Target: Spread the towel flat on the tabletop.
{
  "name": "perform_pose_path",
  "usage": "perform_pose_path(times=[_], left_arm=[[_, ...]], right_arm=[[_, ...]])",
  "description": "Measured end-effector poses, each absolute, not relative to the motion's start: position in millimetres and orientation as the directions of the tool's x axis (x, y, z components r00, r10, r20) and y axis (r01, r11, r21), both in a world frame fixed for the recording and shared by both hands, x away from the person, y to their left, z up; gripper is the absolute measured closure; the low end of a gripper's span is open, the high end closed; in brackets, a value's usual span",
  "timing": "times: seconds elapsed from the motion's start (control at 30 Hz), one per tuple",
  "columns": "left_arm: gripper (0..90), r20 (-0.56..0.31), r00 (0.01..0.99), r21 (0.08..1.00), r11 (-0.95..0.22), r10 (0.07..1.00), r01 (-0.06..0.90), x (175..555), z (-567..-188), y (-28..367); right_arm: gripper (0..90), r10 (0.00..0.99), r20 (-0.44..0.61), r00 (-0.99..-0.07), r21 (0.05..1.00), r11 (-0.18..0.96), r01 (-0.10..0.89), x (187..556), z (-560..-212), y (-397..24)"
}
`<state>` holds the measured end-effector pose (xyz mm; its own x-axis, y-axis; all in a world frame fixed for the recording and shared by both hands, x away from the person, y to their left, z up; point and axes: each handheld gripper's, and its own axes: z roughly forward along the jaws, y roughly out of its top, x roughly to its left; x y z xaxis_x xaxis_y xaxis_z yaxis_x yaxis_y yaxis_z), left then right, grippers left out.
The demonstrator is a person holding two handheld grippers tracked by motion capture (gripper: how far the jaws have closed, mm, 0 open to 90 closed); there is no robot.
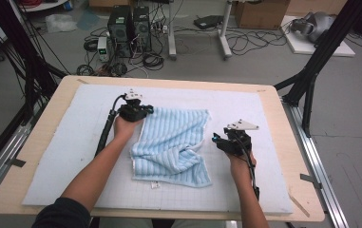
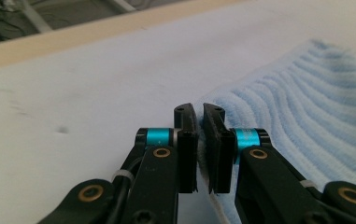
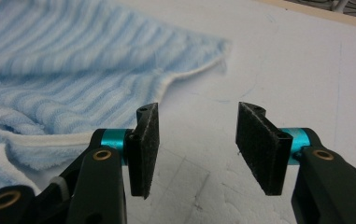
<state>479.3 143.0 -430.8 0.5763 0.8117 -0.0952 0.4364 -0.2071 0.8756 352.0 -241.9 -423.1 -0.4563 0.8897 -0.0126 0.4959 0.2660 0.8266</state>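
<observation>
At centre-left of the high view, left claw [image 1: 139, 110] is clamped on the upper-left edge of the light-blue striped towel [image 1: 171, 145]; in its own view towel fabric sits pinched between the pads. Towel lies rumpled mid-frame on the white foam mat [image 1: 64, 156] covering the tabletop [image 1: 41, 137]. Right of it, right claw [image 1: 218, 140] stands apart, empty, just beside the towel's right edge.
</observation>
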Motion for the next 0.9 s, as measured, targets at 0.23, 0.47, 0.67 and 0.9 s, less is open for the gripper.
perform_pose_path(times=[0.23, 0.47, 0.67, 0.9], left_arm=[[57.8, -0.169, 0.424, 0.883, -0.055, 0.890, 0.466, 495, -431, 183], [43.6, -0.197, 0.447, 0.863, -0.062, 0.873, 0.502, 488, -435, 187], [43.7, -0.195, 0.489, 0.862, -0.090, 0.850, 0.499, 473, -436, 187], [42.6, -0.194, 0.517, 0.851, -0.119, 0.834, 0.511, 461, -440, 187]], right_arm=[[49.1, 0.888, -0.014, -0.459, 0.821, 0.273, 0.502, 352, -425, -239], [49.2, 0.886, -0.008, -0.464, 0.824, 0.269, 0.499, 353, -426, -237], [49.2, 0.865, 0.069, -0.497, 0.840, 0.219, 0.496, 358, -423, -223], [47.4, 0.827, 0.079, -0.557, 0.794, 0.285, 0.537, 382, -439, -184]])
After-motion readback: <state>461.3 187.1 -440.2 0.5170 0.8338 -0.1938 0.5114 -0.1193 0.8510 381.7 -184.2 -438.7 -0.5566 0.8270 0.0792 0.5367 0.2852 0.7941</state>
